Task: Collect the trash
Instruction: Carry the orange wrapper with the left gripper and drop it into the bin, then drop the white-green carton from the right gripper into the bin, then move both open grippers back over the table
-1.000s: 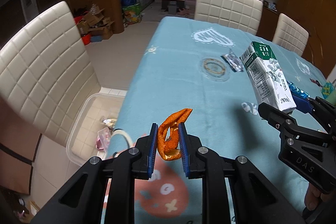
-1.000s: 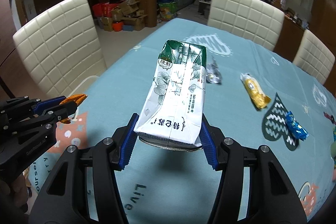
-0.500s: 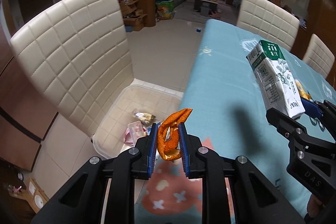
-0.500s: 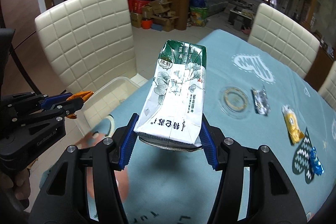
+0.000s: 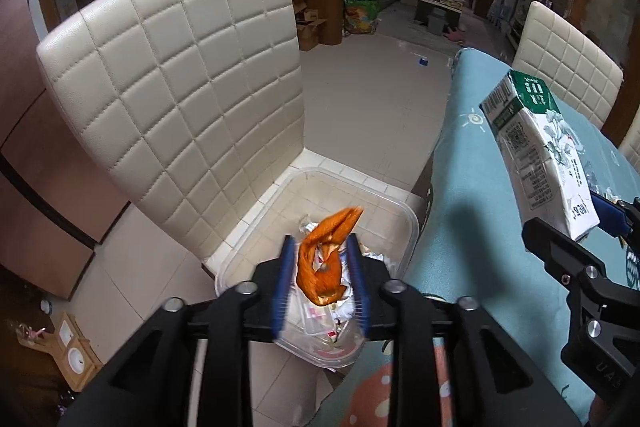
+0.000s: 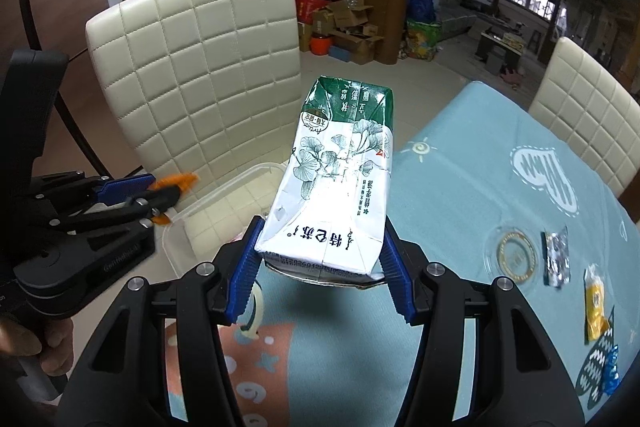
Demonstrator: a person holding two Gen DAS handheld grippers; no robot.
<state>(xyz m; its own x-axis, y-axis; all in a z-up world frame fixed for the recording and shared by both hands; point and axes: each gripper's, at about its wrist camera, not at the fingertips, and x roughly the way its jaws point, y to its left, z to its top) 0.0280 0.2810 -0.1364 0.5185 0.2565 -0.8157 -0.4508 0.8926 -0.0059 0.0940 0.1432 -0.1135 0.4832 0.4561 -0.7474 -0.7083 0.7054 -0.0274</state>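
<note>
Two grippers are in view. The left gripper (image 5: 320, 279) is positioned above the clear plastic bin (image 5: 412, 227) on the chair seat; its blue pads are spread wider than the orange peel (image 5: 324, 259) between them, which appears blurred. The right gripper (image 6: 320, 267) pinches the base of the green-and-white carton (image 6: 340, 179), tilted above the blue tablecloth (image 6: 460, 187) edge.

- Left tool (image 5: 320, 279): black plastic frame, two blue ribbed pads (image 5: 283, 283), silver screws on the arms.
- Right tool (image 6: 320, 269): same black frame, blue ribbed pads (image 6: 244, 275), round silver screws, embossed lettering on the side.
- Bare-skinned hand (image 6: 38, 347) grips the left tool's black handle.
</note>
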